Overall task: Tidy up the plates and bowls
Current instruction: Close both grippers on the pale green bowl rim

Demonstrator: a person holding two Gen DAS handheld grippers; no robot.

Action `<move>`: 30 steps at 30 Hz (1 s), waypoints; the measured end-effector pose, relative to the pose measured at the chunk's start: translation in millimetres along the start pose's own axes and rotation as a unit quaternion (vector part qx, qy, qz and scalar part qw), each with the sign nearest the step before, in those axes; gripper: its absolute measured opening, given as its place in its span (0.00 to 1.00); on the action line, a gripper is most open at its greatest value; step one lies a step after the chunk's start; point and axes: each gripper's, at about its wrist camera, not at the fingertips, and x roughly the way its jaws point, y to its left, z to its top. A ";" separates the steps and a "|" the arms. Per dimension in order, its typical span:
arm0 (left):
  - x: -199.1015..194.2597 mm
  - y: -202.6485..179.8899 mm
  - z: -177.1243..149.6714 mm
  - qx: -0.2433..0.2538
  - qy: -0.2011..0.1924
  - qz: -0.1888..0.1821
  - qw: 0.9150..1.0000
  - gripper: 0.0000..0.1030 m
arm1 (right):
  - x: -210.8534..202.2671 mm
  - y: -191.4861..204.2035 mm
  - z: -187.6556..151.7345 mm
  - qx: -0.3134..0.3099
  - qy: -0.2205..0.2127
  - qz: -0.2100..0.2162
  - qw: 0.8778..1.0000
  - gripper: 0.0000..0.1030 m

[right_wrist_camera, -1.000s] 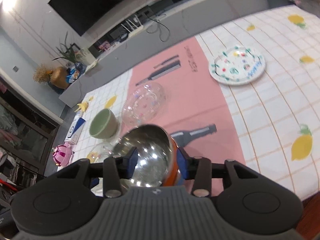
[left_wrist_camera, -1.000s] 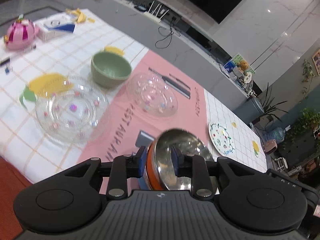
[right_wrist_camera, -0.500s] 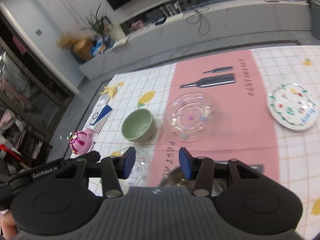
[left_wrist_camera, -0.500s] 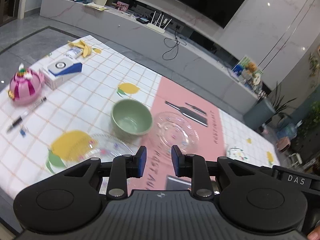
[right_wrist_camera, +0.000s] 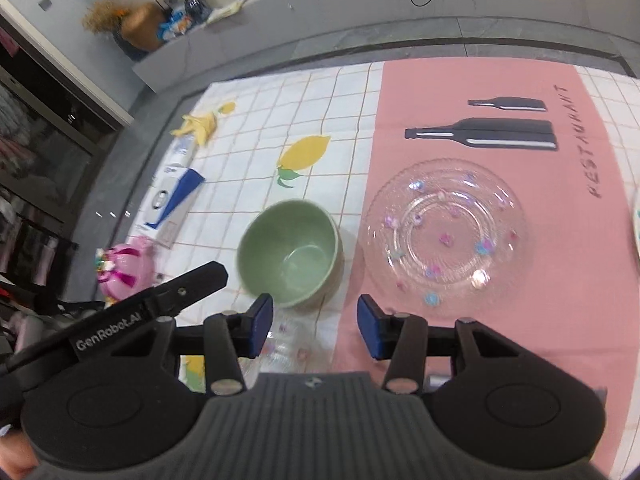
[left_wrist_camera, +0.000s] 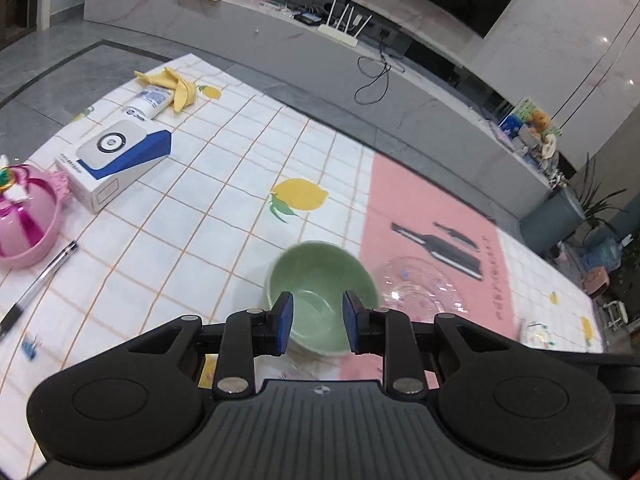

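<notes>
Two hand-held grippers hang over the worktop (right_wrist_camera: 560, 320), both with their jaws apart and nothing between them. The worktop wears a checked cloth with lemons and a pink strip. Taking the green bowl (right_wrist_camera: 290, 252) as landmark: the clear glass plate (right_wrist_camera: 446, 232) lies just beside it on the pink strip, apart from it. The white and blue box (left_wrist_camera: 114, 162) is well away on its other side, and the pink toy (left_wrist_camera: 24, 216) near that box. The left hand-held gripper (left_wrist_camera: 316, 322) is above the bowl, the right hand-held gripper (right_wrist_camera: 314, 326) at its near side.
</notes>
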 end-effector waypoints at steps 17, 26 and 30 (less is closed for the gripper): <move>56.7 25.7 4.1 -0.022 0.029 0.012 0.999 0.29 | 74.7 -7.2 26.2 0.037 0.045 -0.024 0.998 0.21; 59.2 29.4 4.0 -0.029 0.038 0.030 0.998 0.08 | 77.6 -11.6 27.6 0.041 0.050 -0.018 0.998 0.10; 53.1 28.1 2.4 -0.033 0.035 0.039 0.998 0.08 | 75.5 -9.9 26.2 0.044 0.049 -0.013 0.998 0.10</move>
